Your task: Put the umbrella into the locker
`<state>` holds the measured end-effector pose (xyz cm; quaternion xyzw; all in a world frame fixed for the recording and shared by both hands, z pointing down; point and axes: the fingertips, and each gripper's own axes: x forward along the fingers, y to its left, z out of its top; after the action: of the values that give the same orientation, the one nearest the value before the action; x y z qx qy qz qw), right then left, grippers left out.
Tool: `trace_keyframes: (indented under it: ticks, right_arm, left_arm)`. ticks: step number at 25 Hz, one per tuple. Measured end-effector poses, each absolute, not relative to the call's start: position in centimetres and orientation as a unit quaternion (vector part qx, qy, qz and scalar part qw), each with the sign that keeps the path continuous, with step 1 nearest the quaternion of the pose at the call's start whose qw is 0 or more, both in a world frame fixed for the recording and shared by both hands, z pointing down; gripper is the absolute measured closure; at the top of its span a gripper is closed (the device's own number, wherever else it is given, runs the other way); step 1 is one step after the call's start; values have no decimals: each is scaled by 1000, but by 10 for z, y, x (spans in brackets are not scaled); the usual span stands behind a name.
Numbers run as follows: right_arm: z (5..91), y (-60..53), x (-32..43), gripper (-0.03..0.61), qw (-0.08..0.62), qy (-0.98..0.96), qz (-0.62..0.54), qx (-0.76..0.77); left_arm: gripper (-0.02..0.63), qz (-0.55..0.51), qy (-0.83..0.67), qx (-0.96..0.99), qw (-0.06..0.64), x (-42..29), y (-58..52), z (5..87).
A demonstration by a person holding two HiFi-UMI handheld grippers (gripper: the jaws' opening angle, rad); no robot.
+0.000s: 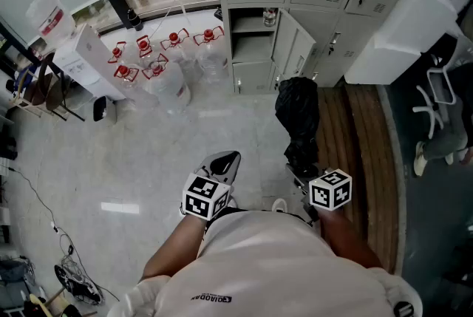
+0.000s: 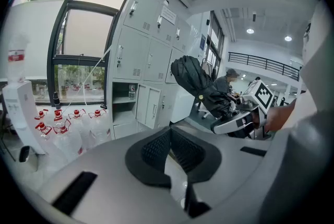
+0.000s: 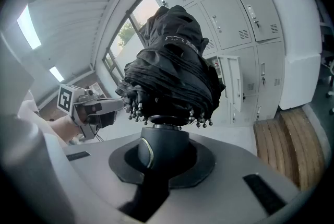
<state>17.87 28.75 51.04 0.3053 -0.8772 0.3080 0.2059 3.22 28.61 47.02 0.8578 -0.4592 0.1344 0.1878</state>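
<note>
A black folded umbrella (image 1: pixel 297 112) sticks up and forward from my right gripper (image 1: pixel 301 174), which is shut on its dark handle (image 3: pixel 160 149). In the right gripper view the bunched canopy (image 3: pixel 172 69) with its metal rib tips fills the middle. My left gripper (image 1: pixel 222 166) hovers to the umbrella's left; its ridged pads (image 2: pixel 154 147) stand apart with nothing between them. Ahead is the grey locker bank, where one locker (image 1: pixel 251 49) stands open with its door (image 1: pixel 292 49) swung to the right. The same open locker (image 2: pixel 124 108) shows in the left gripper view.
Several water jugs with red caps (image 1: pixel 159 64) and a white dispenser (image 1: pixel 89 57) stand left of the lockers. A wooden pallet (image 1: pixel 362 153) lies to the right, under a large white unit (image 1: pixel 403 31). A bottle (image 1: pixel 270 15) sits on the open locker's upper shelf. Cables (image 1: pixel 66 271) trail at bottom left.
</note>
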Motion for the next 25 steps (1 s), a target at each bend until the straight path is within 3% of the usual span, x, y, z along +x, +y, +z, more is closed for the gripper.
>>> trace_keyframes:
  ticks: [18, 25]
  right_arm:
    - [516, 294, 166, 483, 223, -873, 317, 297]
    - [522, 296, 141, 477, 227, -863, 329, 309]
  left_arm:
    - [598, 132, -456, 859, 191, 26, 288, 471]
    - [598, 135, -459, 859, 183, -16, 282, 471]
